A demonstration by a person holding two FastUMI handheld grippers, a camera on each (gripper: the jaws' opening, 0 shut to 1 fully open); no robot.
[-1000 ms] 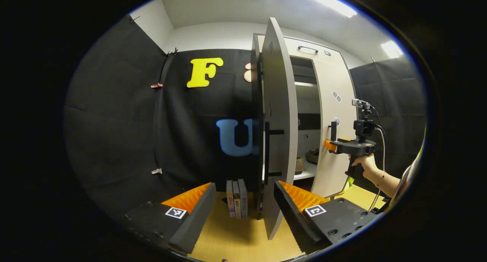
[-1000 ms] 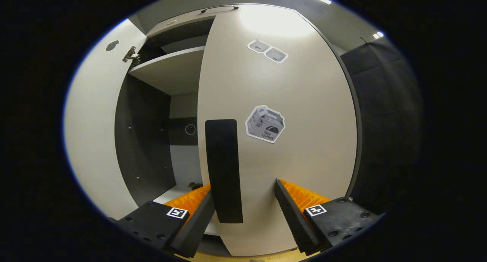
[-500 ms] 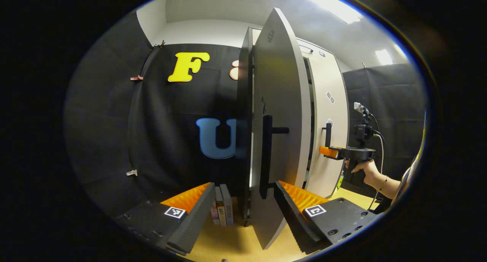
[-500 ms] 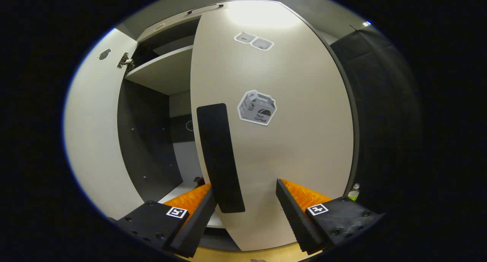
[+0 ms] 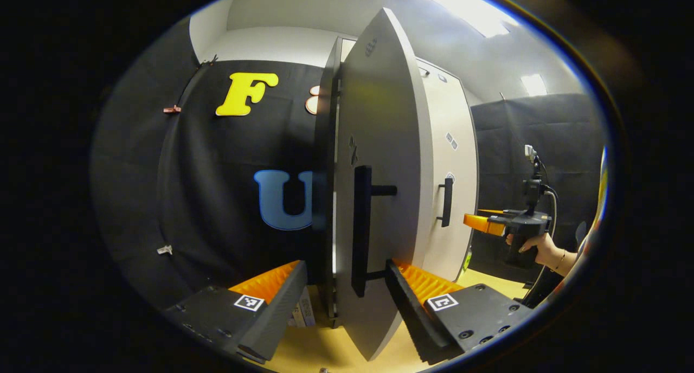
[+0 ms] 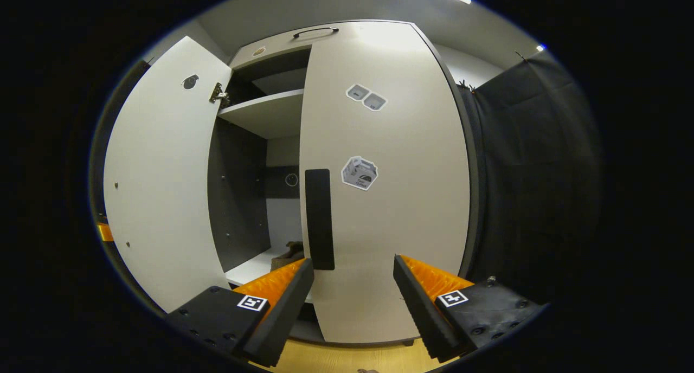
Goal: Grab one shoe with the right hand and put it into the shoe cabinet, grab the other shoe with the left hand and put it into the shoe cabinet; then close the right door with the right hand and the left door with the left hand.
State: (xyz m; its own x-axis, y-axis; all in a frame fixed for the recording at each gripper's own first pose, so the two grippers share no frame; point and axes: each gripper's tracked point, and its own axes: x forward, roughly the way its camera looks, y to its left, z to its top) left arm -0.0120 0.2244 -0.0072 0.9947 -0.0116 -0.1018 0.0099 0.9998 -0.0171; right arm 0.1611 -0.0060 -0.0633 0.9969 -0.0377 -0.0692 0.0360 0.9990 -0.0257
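The shoe cabinet's left door [image 5: 382, 134] stands partly open, edge toward me in the left gripper view. The lower end of its dark handle [image 5: 361, 226] lies between the spread fingers of my left gripper [image 5: 344, 278], which is open. The right door [image 6: 390, 199] looks shut against the cabinet, its dark handle [image 6: 319, 218] just beyond my open right gripper [image 6: 352, 275]. That gripper [image 5: 480, 222] also shows off the right door, clear of its handle [image 5: 445, 202]. Through the gap beside the open left door [image 6: 162, 178], a brown shoe [image 6: 287, 253] lies on the lower shelf.
An upper shelf [image 6: 265, 113] crosses the cabinet's open left half. Some books [image 5: 302, 313] stand on the wooden floor [image 5: 325, 346] against the cabinet's left side. A hand [image 5: 534, 245] holds the right gripper at the far right.
The right door has swung shut and the right gripper has drawn back from its handle. The left door has turned further toward shut, with the left gripper staying at its handle.
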